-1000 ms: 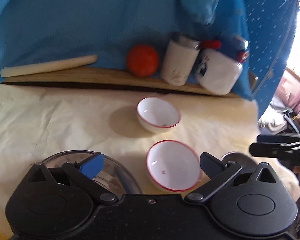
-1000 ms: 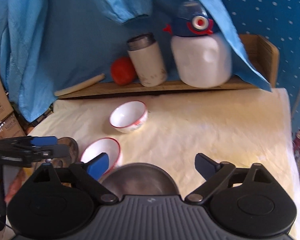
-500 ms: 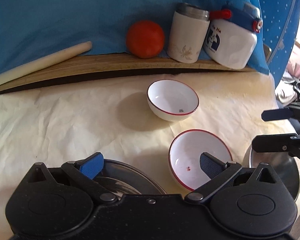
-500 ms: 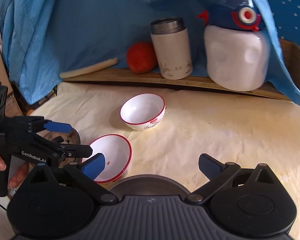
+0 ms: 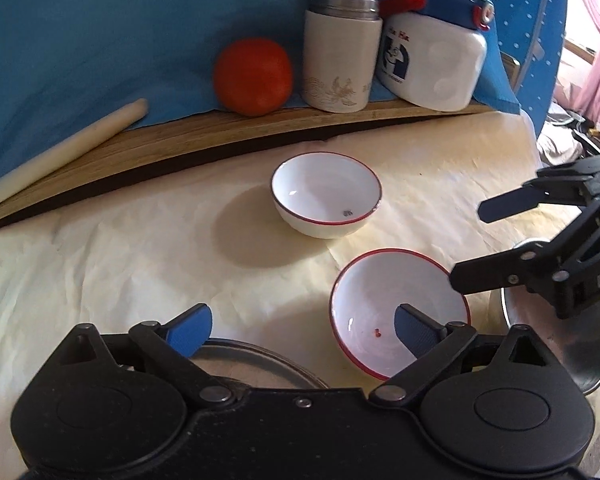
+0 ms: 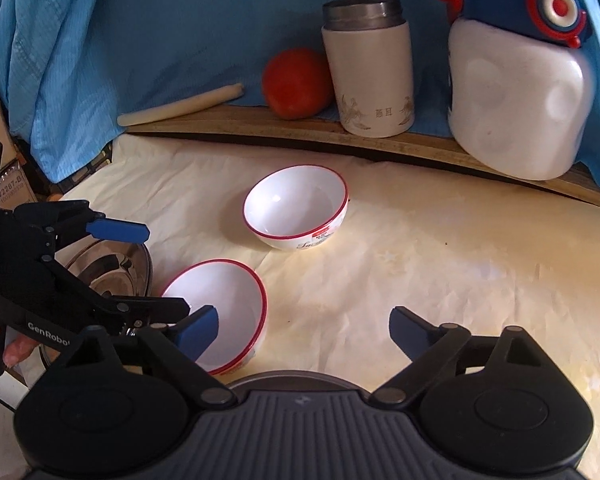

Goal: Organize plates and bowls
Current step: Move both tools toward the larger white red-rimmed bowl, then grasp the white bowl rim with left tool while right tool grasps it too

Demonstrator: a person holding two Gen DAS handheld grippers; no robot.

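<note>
Left wrist view: left gripper (image 5: 302, 328), fingers wide but closing, nothing between them. Near bowl (image 5: 396, 312) lies under its right finger; steel plate (image 5: 256, 364) just below the left one. Far bowl (image 5: 326, 194) sits well ahead.

Right wrist view: right gripper (image 6: 304, 330), fingers wide and closing, empty. Near bowl at its left finger; a steel dish, probably, under the gripper body. Left gripper looks nearer.

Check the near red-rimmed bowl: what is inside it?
The near bowl holds only a tiny red speck on its white floor. The left gripper's finger covers part of the inside, so that patch cannot be checked.
</note>
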